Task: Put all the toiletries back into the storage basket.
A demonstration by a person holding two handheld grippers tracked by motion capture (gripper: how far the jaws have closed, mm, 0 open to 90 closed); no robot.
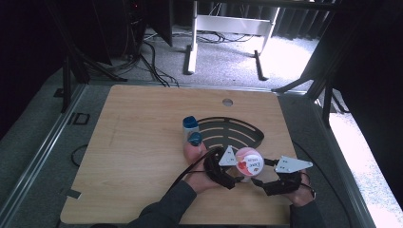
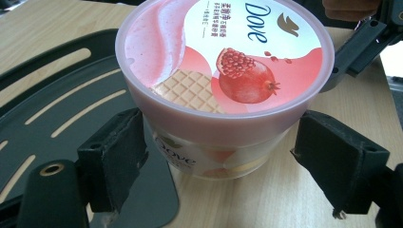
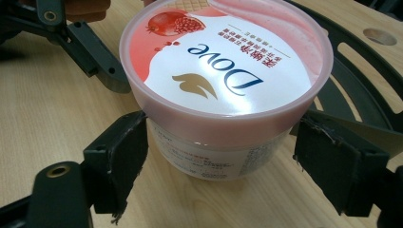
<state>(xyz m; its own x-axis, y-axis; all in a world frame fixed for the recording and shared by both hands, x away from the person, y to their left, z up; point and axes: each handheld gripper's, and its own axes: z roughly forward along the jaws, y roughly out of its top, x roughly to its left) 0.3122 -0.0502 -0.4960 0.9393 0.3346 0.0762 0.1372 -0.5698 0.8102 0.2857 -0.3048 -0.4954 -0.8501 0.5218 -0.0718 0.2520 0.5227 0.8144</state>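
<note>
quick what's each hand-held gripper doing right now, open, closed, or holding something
Left hand-held gripper: jaws either side of the Dove tub; firm grip cannot be told.
Right hand-held gripper: same, jaws flank the tub; cannot be told.

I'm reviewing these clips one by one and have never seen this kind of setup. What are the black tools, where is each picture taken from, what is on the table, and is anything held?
There is no robot here. A person holds a hand-operated two-jaw tool in each hand: the left gripper and the right gripper. The high view looks down from above the wooden table. Each of the other two pictures comes from a camera riding on one gripper, looking along its black jaws.

On the table lie a pink-lidded Dove tub, a dark slotted tray and a small blue-capped bottle.

Both grippers are open, with their jaws either side of the tub. It is bracketed from two sides, not clearly clamped, and stands on the table.
</note>
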